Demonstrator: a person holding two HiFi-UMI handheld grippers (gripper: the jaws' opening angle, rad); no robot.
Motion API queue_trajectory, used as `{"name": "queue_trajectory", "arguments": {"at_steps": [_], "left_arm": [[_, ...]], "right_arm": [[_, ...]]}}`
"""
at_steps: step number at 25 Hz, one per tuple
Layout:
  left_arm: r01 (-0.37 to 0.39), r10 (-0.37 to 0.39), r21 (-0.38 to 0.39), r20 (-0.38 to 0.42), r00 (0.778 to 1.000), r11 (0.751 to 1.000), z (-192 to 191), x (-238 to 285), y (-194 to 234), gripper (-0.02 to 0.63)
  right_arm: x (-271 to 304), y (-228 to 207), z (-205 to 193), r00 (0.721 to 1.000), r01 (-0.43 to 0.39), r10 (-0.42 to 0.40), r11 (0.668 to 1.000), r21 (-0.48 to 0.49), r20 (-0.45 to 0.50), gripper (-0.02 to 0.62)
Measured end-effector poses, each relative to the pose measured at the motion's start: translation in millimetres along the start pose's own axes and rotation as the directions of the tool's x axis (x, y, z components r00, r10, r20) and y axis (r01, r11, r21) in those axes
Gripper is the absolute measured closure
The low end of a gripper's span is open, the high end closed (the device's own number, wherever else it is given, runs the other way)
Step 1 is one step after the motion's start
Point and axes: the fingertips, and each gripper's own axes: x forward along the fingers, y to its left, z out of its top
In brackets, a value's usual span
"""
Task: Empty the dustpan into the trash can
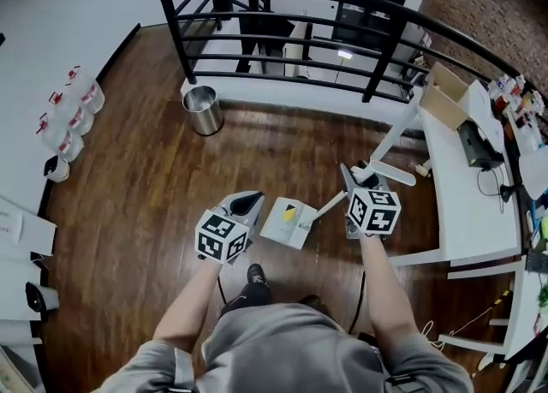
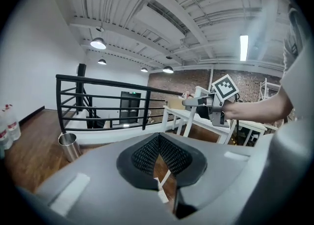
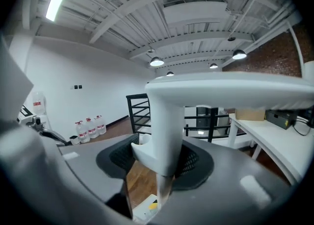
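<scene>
A white dustpan (image 1: 285, 222) hangs just above the wood floor in front of me, a yellow scrap in its tray. Its long white handle (image 3: 164, 121) rises to a T-shaped top, and my right gripper (image 1: 355, 187) is shut on that handle; the tray (image 3: 144, 212) shows below the jaws. To the left of the pan, my left gripper (image 1: 246, 204) holds nothing, its pads meeting at the tips (image 2: 158, 158). The silver trash can (image 1: 203, 110) stands farther off by the railing, ahead and to the left; it also shows in the left gripper view (image 2: 68, 145).
A black metal railing (image 1: 282, 6) runs behind the trash can. White tables (image 1: 467, 203) with a cardboard box (image 1: 445, 96) and equipment fill the right side. Water jugs (image 1: 73, 109) line the left wall. My shoe (image 1: 254, 276) is below the pan.
</scene>
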Motion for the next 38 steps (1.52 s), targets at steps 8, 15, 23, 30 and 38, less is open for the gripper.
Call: {"name": "queue_trajectory", "arguments": {"at_steps": [8,15,23,30,38], "left_arm": [[-0.083,0.081,0.023,0.073,0.994,0.996,47,-45,116,0.601],[-0.140,0.139,0.005,0.114,0.984,0.990,76,-37,200,0.601],[-0.216,0.218,-0.029,0.075,0.973,0.976,95,3,307,0.601],[-0.284,0.286,-0.039,0.077,0.955,0.958,139,37,395,0.601],[-0.329,0.335,-0.083,0.069,0.940,0.940,157,55,479,0.601]], "right_arm": [[82,88,81,0.995,-0.056,0.060,0.997,-0.054,0.085,0.408],[174,140,147,0.980,-0.139,0.152,0.984,-0.111,0.128,0.408],[292,175,187,0.957,-0.247,0.263,0.960,-0.131,0.119,0.408],[382,181,254,0.929,-0.310,0.328,0.943,-0.125,0.174,0.408],[496,219,313,0.910,-0.336,0.361,0.930,-0.147,0.203,0.408]]}}
